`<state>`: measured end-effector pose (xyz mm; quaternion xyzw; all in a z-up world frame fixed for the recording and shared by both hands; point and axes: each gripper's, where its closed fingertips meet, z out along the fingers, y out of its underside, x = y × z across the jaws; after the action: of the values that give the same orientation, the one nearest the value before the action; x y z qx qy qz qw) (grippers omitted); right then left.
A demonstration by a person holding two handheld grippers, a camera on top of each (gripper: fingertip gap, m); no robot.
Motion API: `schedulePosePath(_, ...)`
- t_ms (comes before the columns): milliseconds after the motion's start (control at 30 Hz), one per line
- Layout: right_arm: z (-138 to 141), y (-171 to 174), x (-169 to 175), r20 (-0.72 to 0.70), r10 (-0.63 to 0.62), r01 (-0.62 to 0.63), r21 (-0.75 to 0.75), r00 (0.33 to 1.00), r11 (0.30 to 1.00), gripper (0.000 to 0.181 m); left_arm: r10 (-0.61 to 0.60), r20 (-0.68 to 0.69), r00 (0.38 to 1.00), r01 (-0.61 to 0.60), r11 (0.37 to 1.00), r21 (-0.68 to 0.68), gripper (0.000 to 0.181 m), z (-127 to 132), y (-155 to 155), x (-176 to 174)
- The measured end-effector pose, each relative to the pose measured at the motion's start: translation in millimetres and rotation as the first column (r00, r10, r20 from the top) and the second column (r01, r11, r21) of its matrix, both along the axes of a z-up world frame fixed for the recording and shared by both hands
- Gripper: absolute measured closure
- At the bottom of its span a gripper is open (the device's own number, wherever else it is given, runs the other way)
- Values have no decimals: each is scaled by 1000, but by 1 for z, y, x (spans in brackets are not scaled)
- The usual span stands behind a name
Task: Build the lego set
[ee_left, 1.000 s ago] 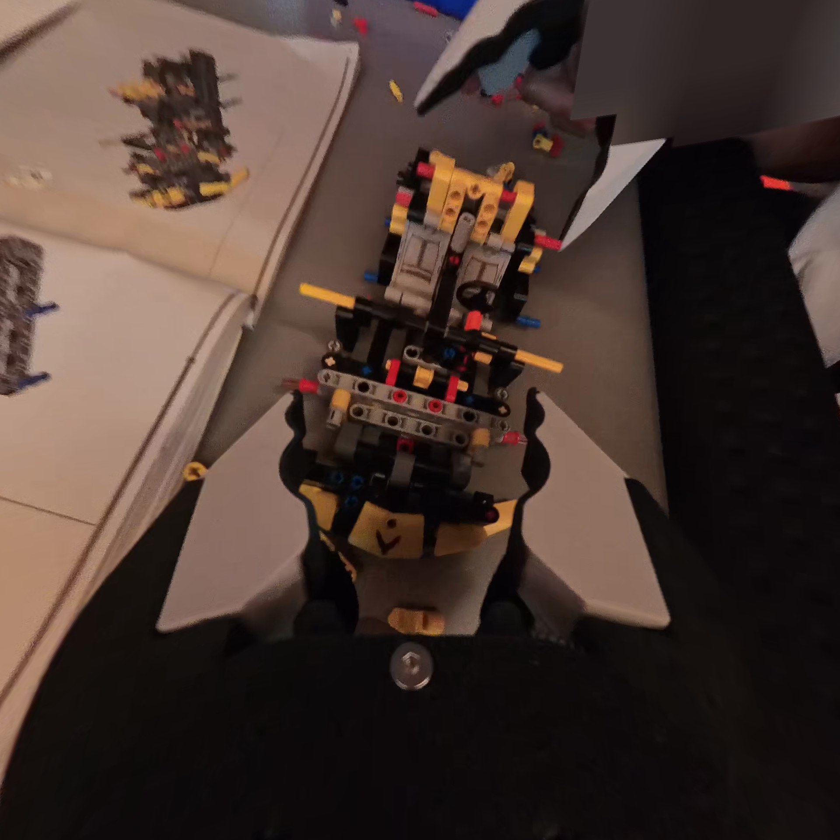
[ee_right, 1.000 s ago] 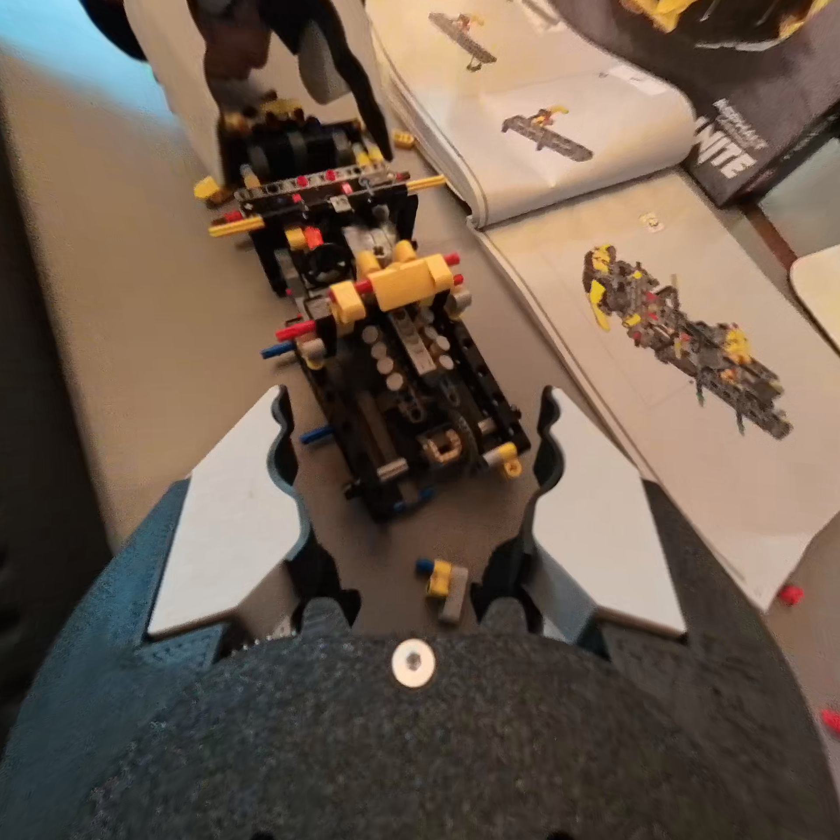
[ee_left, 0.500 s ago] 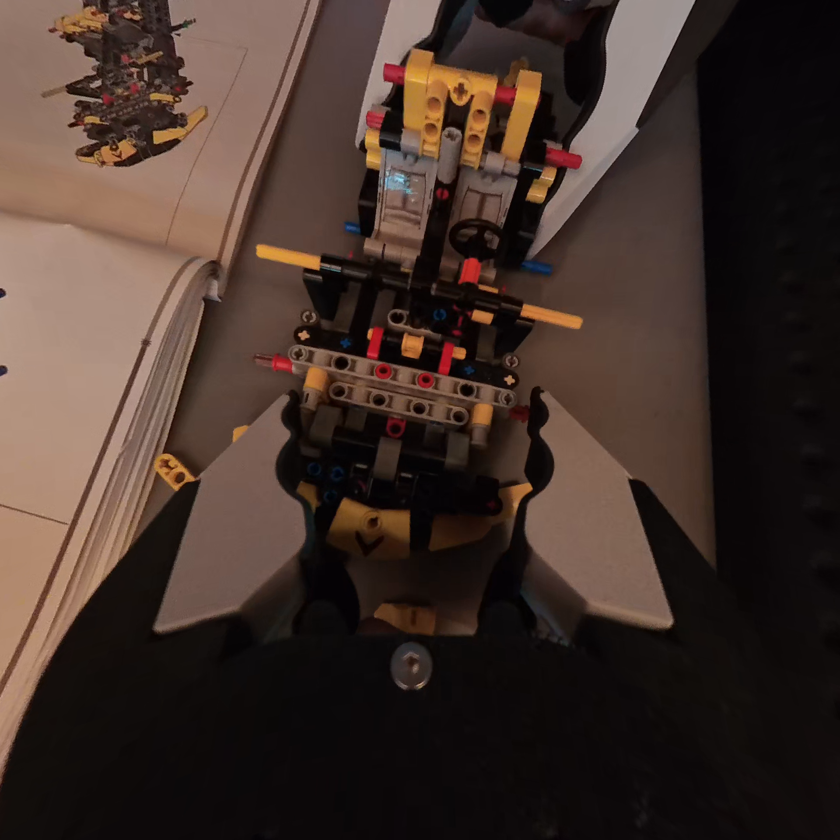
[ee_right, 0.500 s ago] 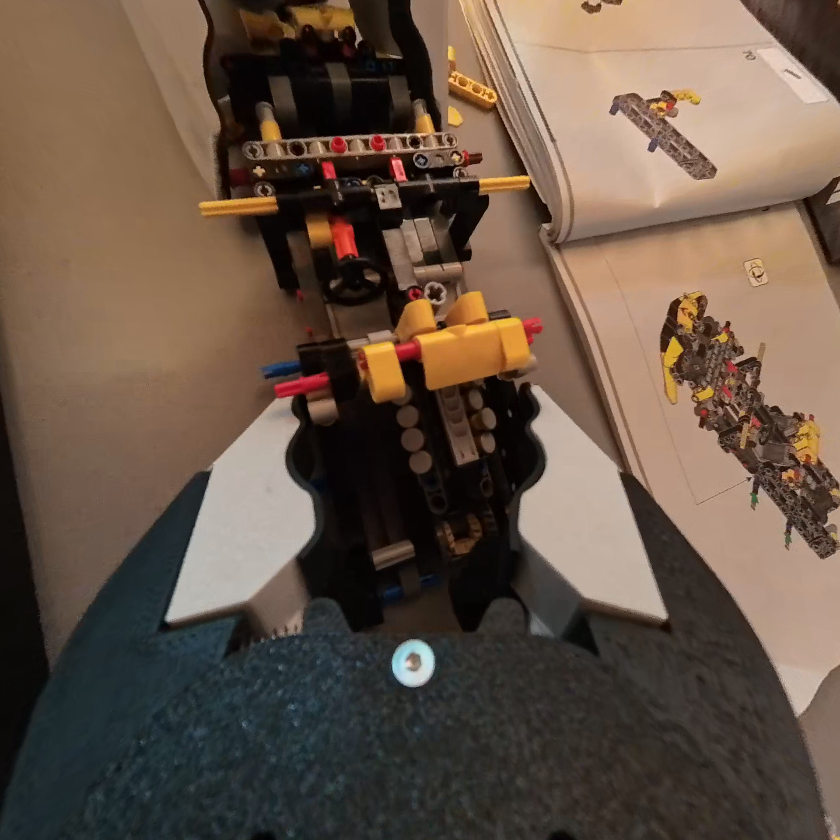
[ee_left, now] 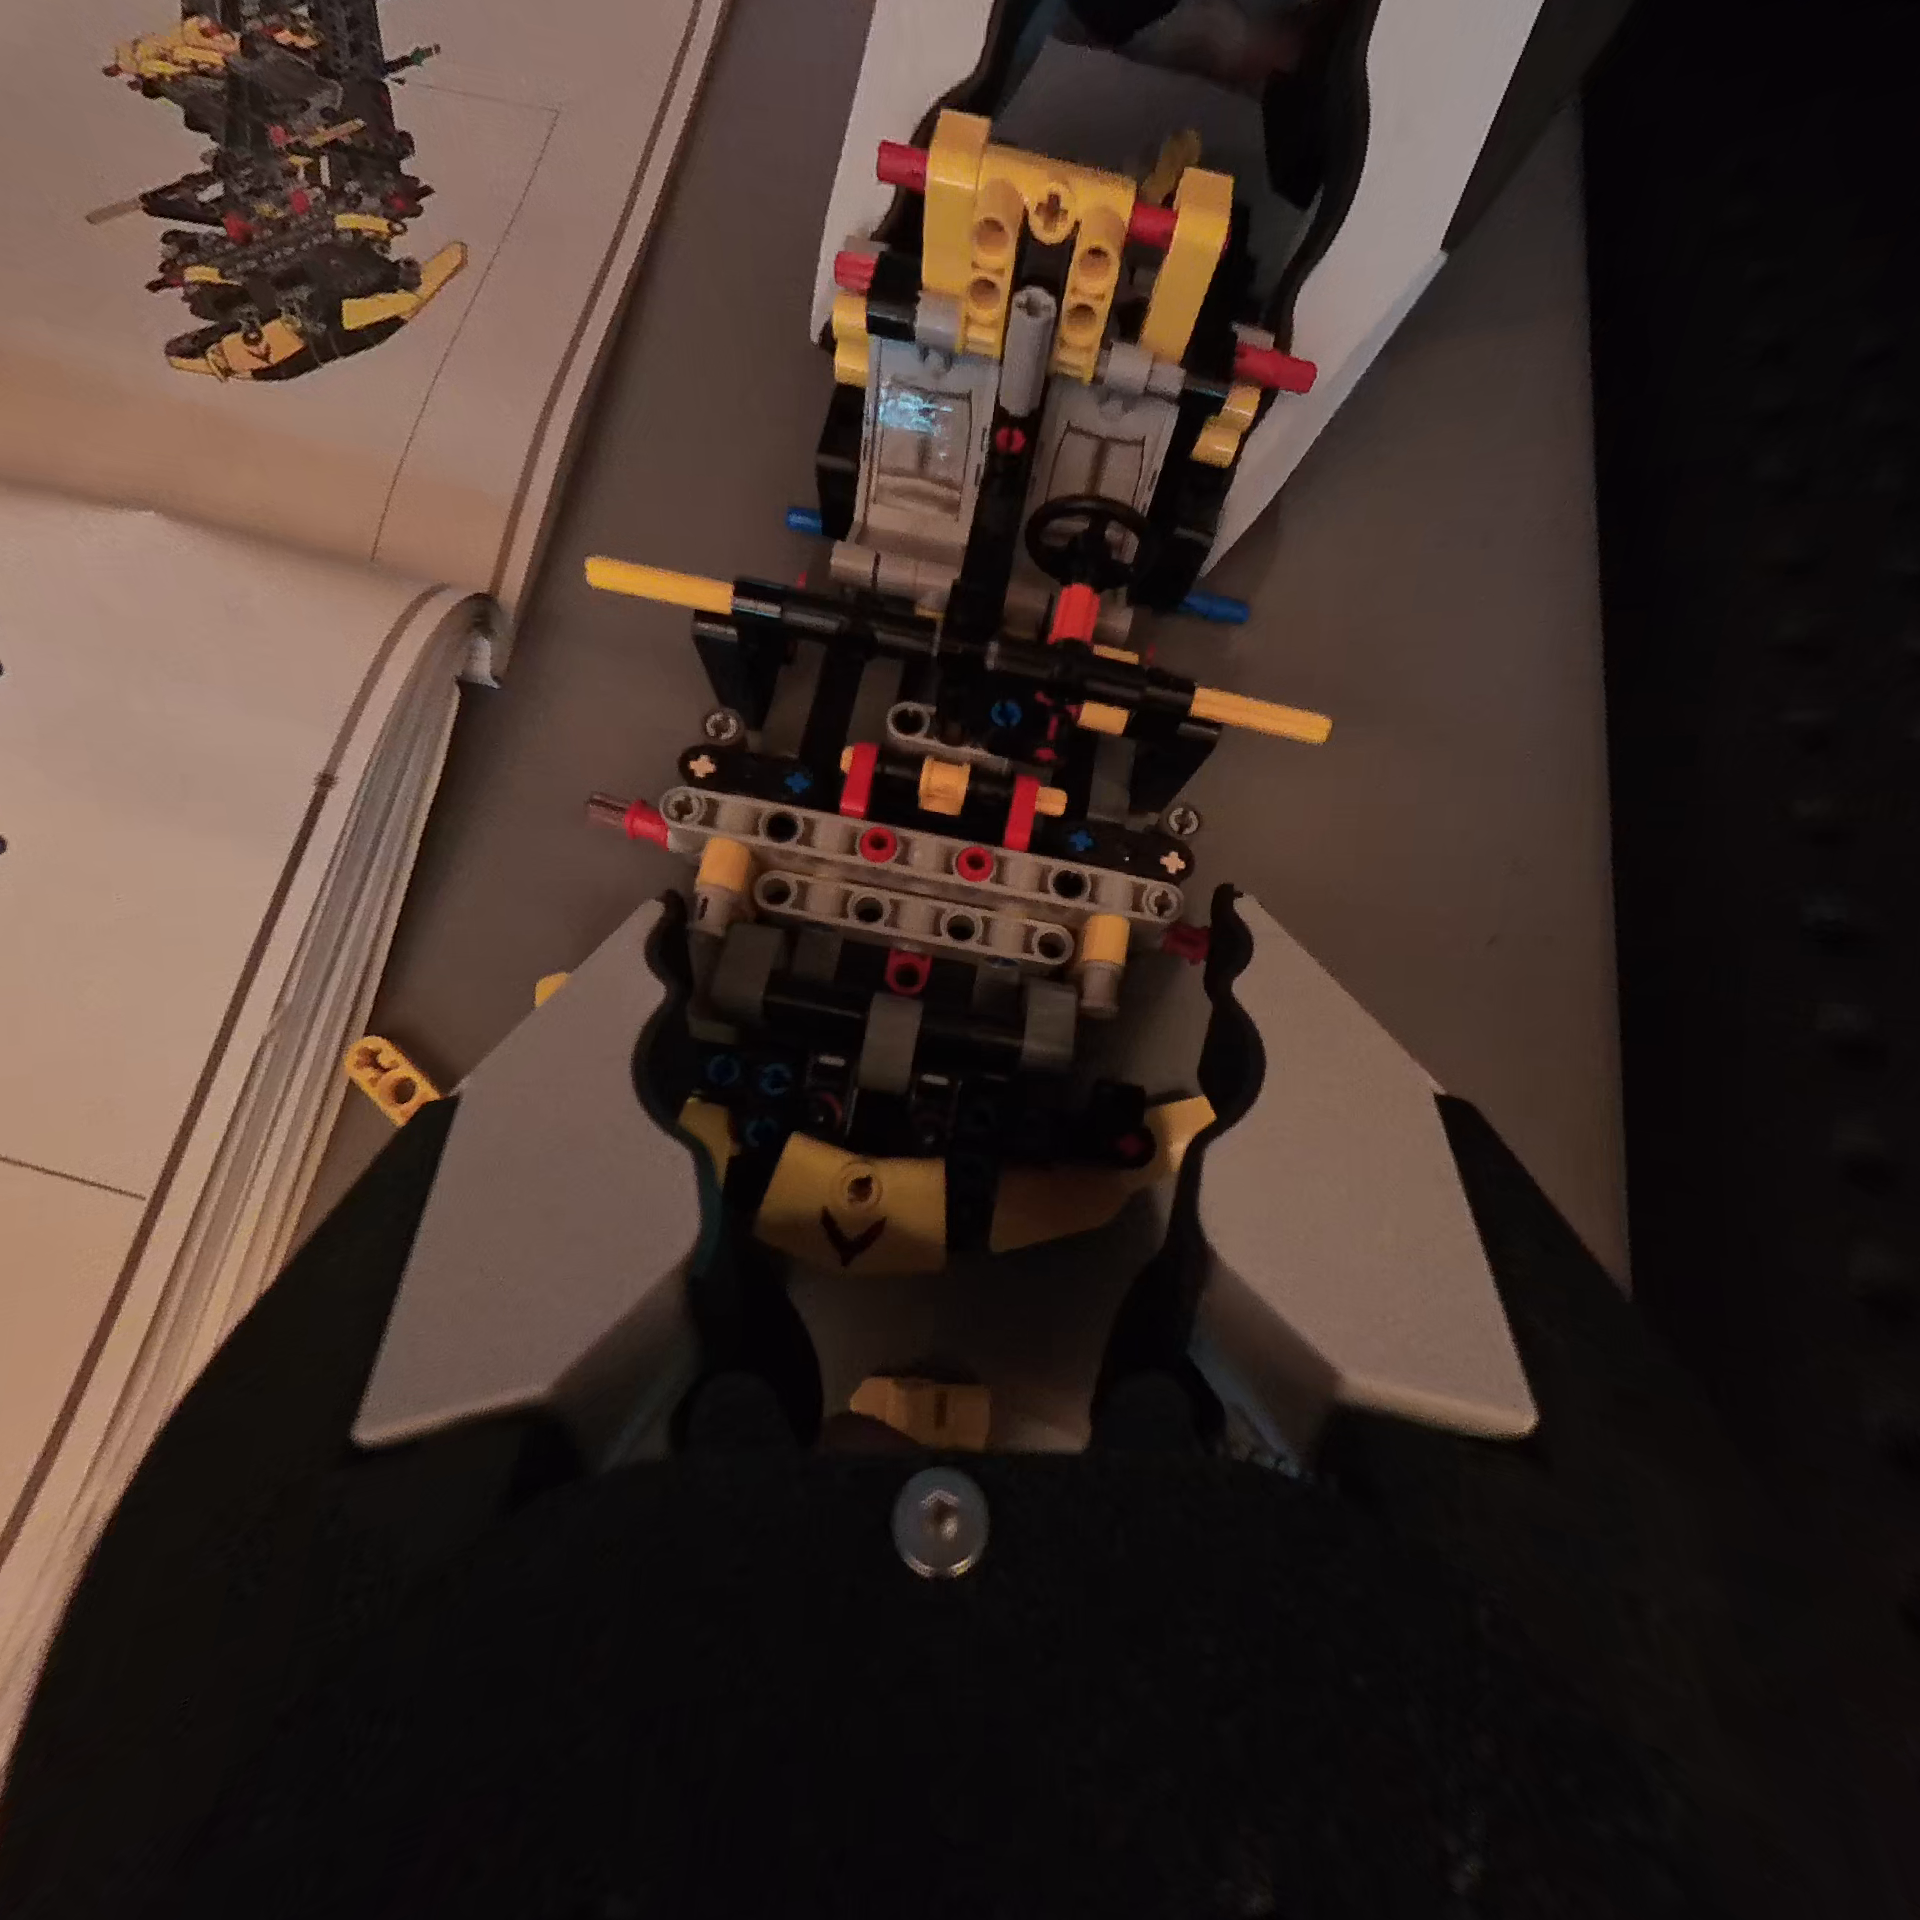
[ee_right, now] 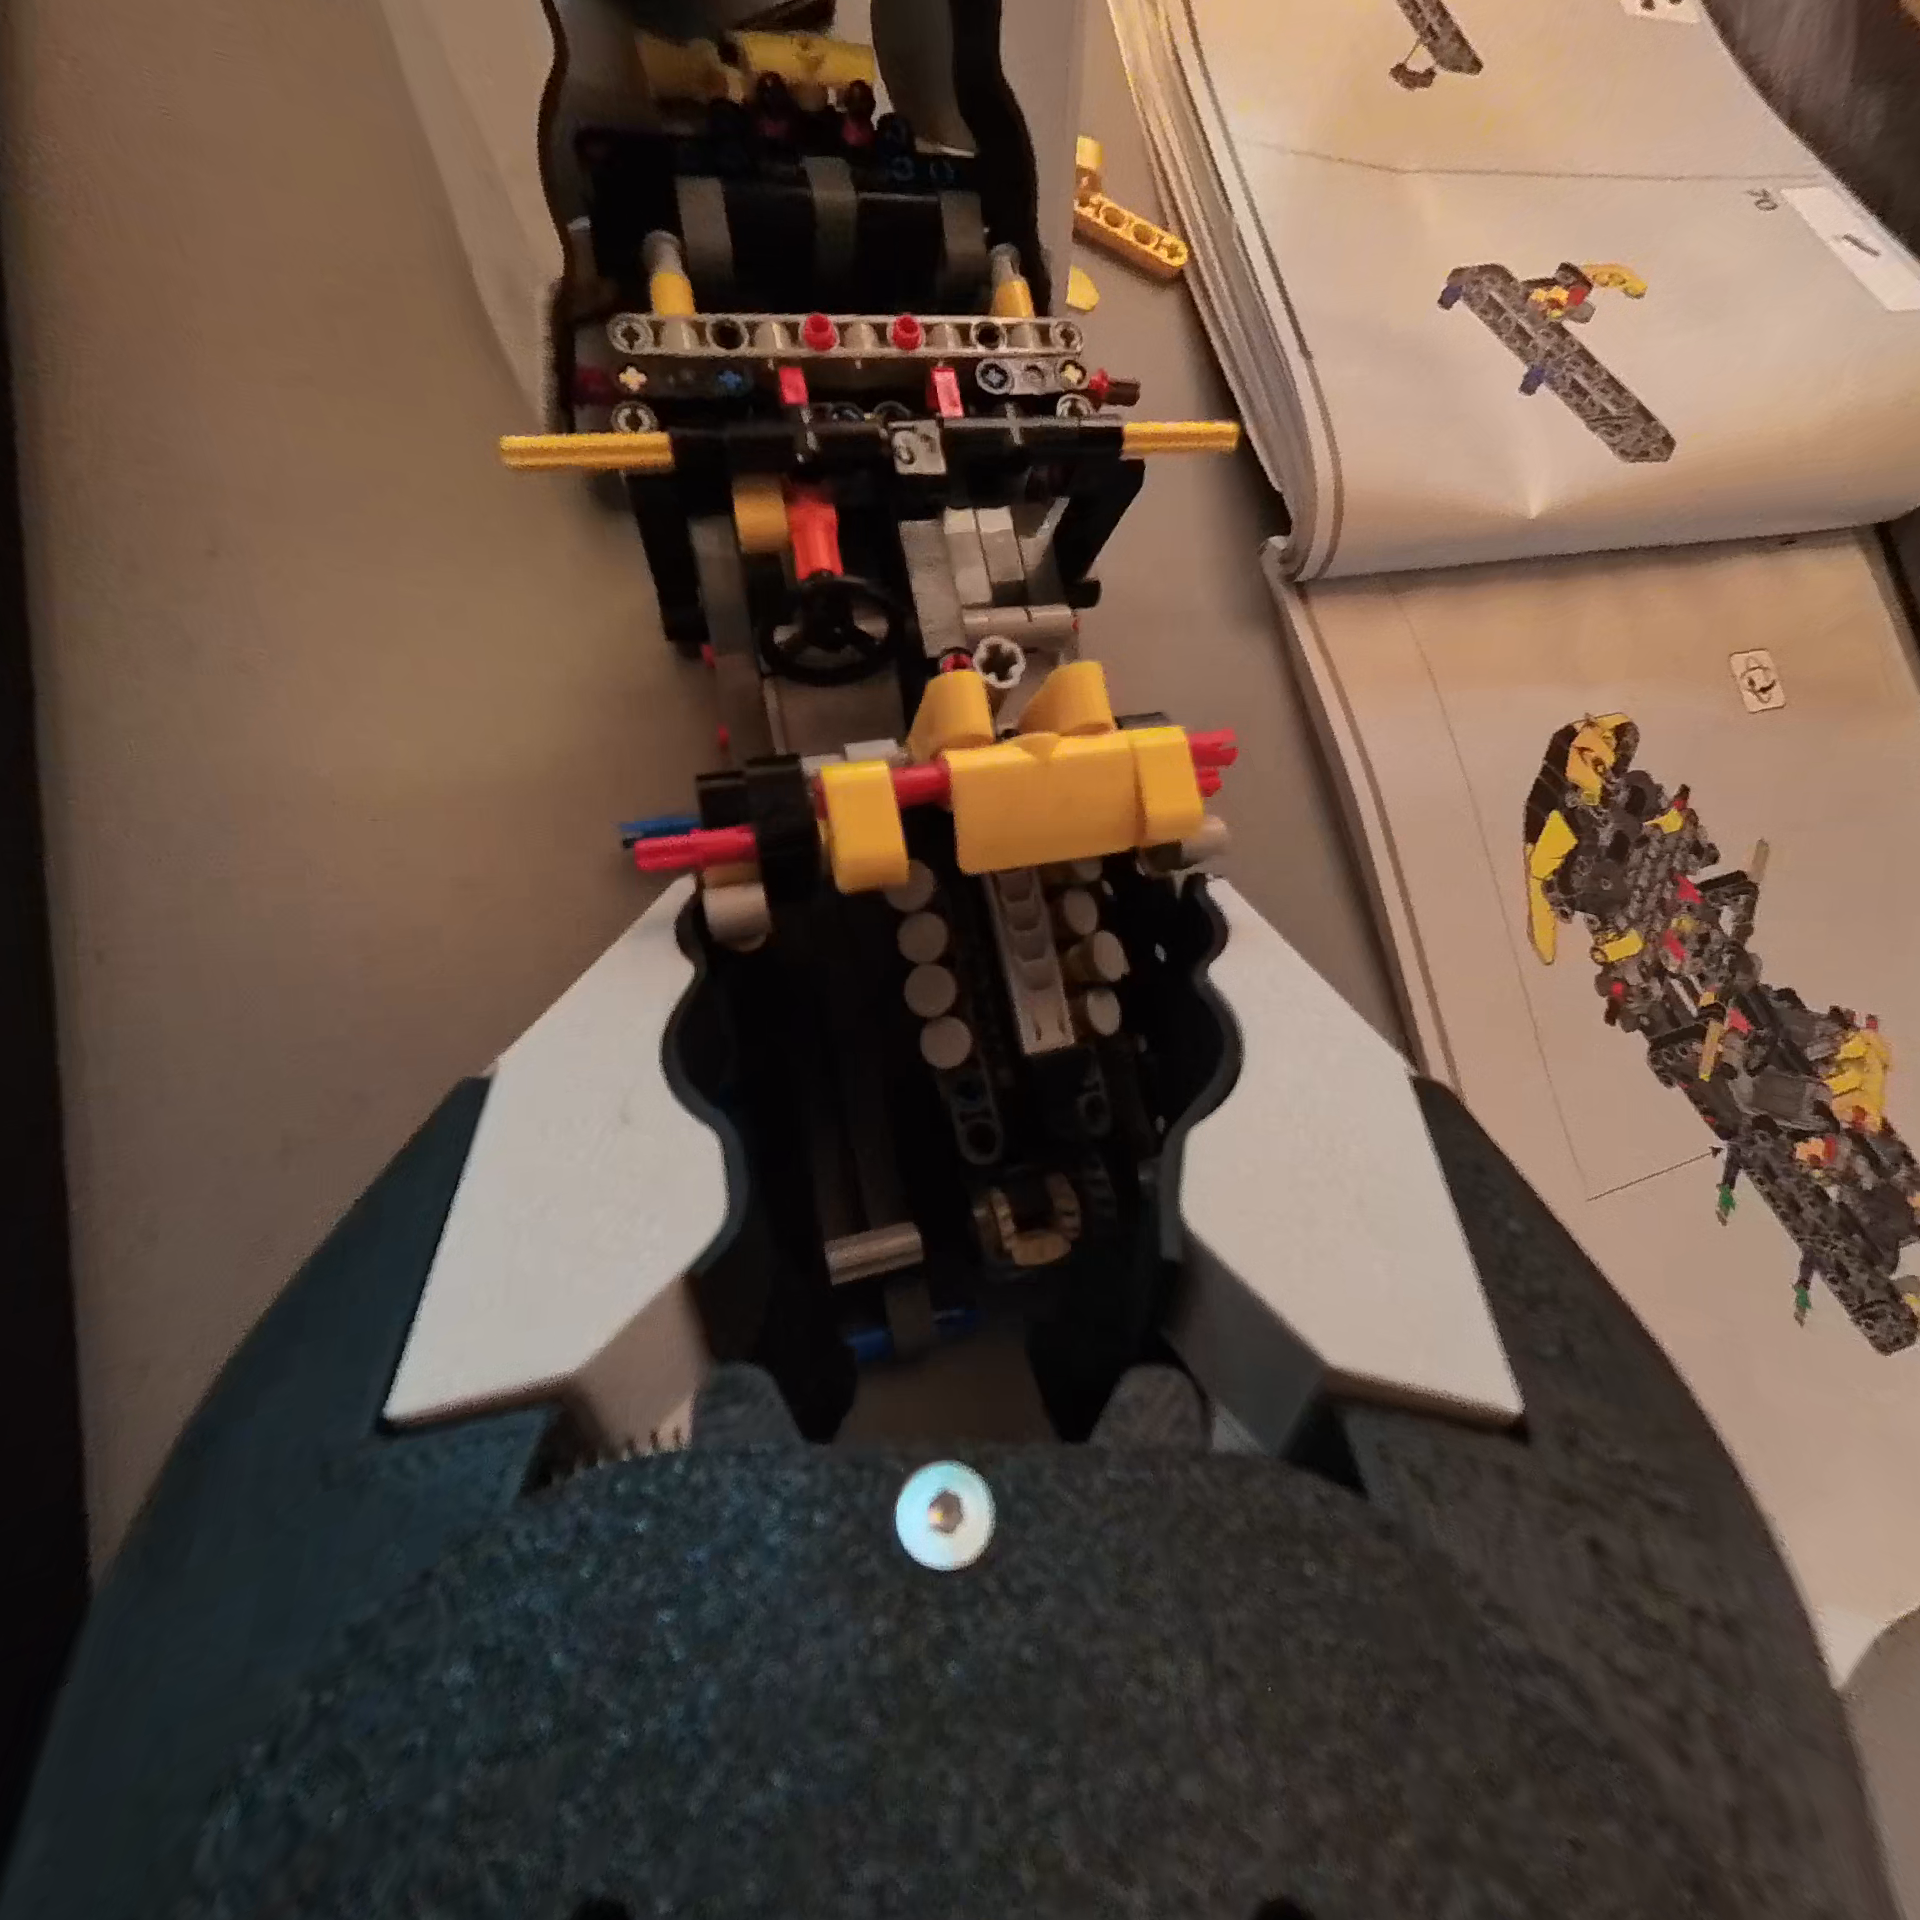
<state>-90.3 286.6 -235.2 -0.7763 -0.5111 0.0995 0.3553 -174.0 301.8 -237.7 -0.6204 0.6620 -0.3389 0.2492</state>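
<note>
A black, yellow and grey lego car model lies lengthwise on the grey table. My left gripper is shut on its yellow-nosed front end, with a finger against each side. My right gripper is shut on the model's black rear end, just behind the yellow block and red axles. Each gripper faces the other. The right one's white fingers show at the top of the left wrist view. The left one's fingers show at the top of the right wrist view.
An open instruction book lies along one side of the model; it also shows in the right wrist view. A loose yellow beam and a small yellow piece lie by its pages. The table edge meets dark ground. One gripper's finger ends stand about 10 cm off the other's.
My right gripper has moved forward over the model's rear end and closed on it. My left gripper has kept its hold on the front end.
</note>
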Motion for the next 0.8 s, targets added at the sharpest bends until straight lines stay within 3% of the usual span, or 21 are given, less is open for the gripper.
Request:
schedulePosePath(267, 0, 2, 3, 59, 56, -56, -9, 997, 998, 96, 7, -1, 1000, -7, 1000, 14, 82, 0, 0, 1)
schedulePosePath(600, 1, 2, 2, -2, 22, -22, -12, 1000, 1000, 95, 3, 0, 1000, -3, 1000, 14, 82, 0, 0, 1)
schedulePosePath(800, 2, -7, 7, 27, 88, -87, -45, 996, 995, 92, -11, -1, 1000, 11, 1000, 13, 82, 0, -3, 1)
